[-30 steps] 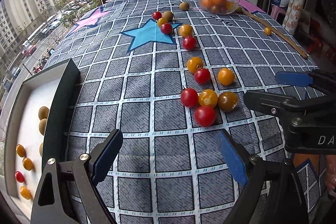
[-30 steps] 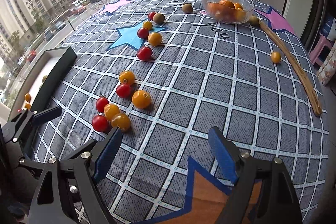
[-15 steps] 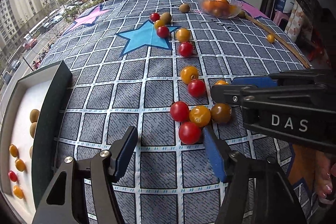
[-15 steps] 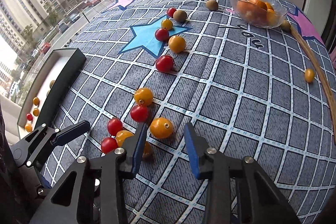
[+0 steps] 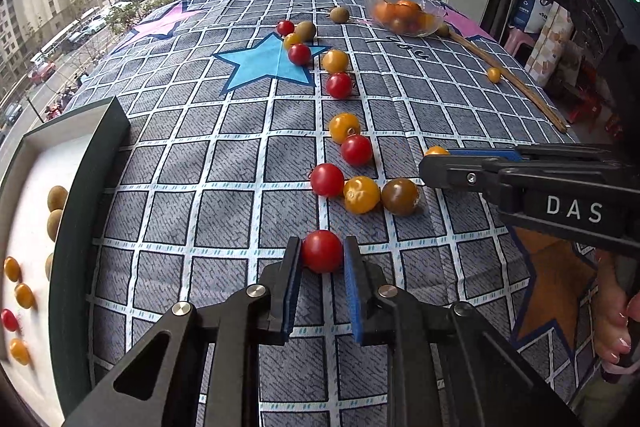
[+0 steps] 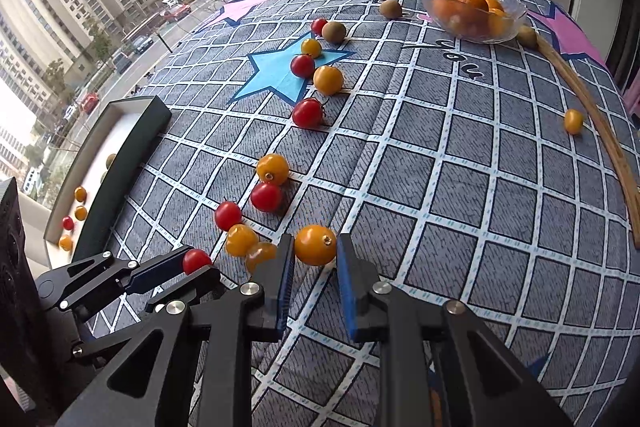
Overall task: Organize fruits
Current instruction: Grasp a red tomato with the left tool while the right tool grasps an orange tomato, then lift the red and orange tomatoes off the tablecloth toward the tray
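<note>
My left gripper (image 5: 321,253) is shut on a red cherry tomato (image 5: 322,251) at the near end of the cloth; it also shows in the right wrist view (image 6: 196,261). My right gripper (image 6: 313,247) is shut on an orange cherry tomato (image 6: 315,244); from the left wrist view only its top (image 5: 436,150) peeks over the right gripper's fingers (image 5: 480,175). Several red, orange and brownish tomatoes (image 5: 360,193) lie in a loose line up the checked cloth. A dark-walled white box (image 5: 76,211) at the left holds several small fruits.
A glass bowl of oranges (image 6: 472,11) stands at the far right, with kiwis (image 6: 334,31) nearby. A thin wooden stick (image 6: 592,123) runs along the right edge, with a lone orange tomato (image 6: 573,121) beside it. The table ends at a window on the left.
Both grippers moved forward to the tomato cluster and closed, the left on the nearest red tomato, the right on an orange one.
</note>
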